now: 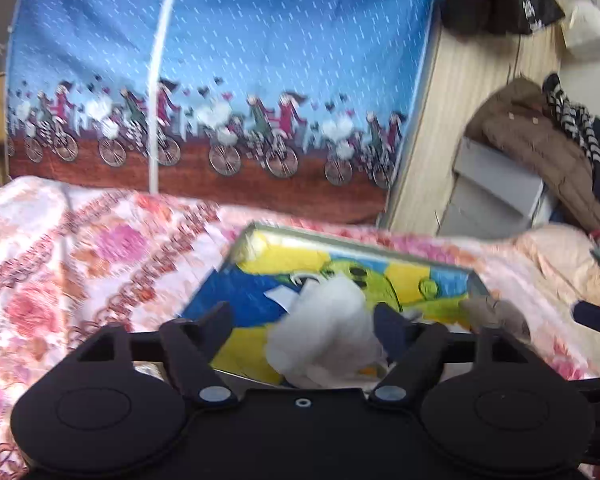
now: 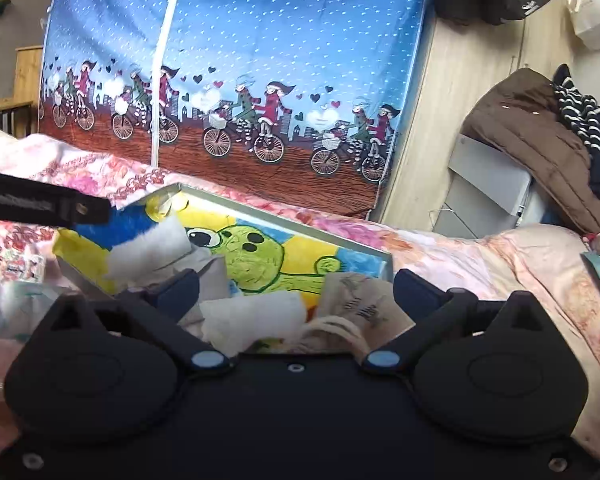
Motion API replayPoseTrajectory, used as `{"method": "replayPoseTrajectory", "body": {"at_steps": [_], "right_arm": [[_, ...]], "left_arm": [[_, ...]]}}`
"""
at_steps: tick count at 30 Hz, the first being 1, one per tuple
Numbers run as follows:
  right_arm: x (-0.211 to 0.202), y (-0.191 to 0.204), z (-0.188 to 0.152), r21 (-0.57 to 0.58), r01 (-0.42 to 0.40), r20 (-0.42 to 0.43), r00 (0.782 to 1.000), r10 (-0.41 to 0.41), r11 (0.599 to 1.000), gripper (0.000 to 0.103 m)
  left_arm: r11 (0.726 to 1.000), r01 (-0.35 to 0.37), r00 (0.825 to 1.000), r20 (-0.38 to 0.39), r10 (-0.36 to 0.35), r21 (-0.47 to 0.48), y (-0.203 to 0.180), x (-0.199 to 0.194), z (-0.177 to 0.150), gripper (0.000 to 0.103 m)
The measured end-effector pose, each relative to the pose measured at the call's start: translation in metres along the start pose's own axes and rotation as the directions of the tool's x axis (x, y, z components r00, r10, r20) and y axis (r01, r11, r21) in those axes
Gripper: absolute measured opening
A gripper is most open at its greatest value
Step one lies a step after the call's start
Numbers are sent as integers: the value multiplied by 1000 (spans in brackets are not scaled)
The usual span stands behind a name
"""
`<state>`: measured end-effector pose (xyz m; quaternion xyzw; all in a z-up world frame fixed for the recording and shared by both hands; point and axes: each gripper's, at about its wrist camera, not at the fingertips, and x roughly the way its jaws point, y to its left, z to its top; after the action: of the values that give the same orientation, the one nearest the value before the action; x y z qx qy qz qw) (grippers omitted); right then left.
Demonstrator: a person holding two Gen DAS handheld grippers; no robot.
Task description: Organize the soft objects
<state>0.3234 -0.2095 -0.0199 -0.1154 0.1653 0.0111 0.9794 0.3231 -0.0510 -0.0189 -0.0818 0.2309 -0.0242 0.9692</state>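
A shallow metal-rimmed tray (image 1: 356,242) with a yellow, blue and green cartoon picture lies on the floral bedspread (image 1: 60,248); it also shows in the right wrist view (image 2: 296,225). My left gripper (image 1: 302,320) is open over the tray, with a white fluffy wad (image 1: 324,332) lying between its fingers. My right gripper (image 2: 296,288) is open above a folded white tissue (image 2: 252,316) and a beige drawstring pouch (image 2: 360,304). Another white wad (image 2: 148,250) lies further in the tray, next to the left gripper's finger (image 2: 40,202).
A blue fabric panel with cyclists (image 2: 236,80) stands behind the bed. A grey unit with a brown coat and striped cloth (image 2: 540,136) is at the right. A packet of tissues (image 2: 16,304) lies left of the tray. Wooden floor beyond.
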Motion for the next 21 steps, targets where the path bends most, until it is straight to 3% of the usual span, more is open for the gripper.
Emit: {"method": "replayPoseTrajectory", "body": {"at_steps": [4,6,10,14,21], "right_arm": [[-38,-4,4,-21,45,53,998,-44,999,103],[-63,-7,3,14,44,89,995,-45,999,103],[-112,-8,-11,109,14,163,986,-32,994,103],[-153,-6,-35,159,-22,180,984,-7,987,103],[-204,0,-56,216,7,232,971,-58,976,103]], "left_arm": [[999,-42,995,89,44,-16,7,-43,3,100],[999,-49,992,118,50,-15,10,-65,2,102],[999,-52,987,152,52,-1,17,-112,-8,102],[999,-51,983,176,51,-4,25,-157,-28,102],[996,-78,978,198,67,47,34,-223,-65,102]]}}
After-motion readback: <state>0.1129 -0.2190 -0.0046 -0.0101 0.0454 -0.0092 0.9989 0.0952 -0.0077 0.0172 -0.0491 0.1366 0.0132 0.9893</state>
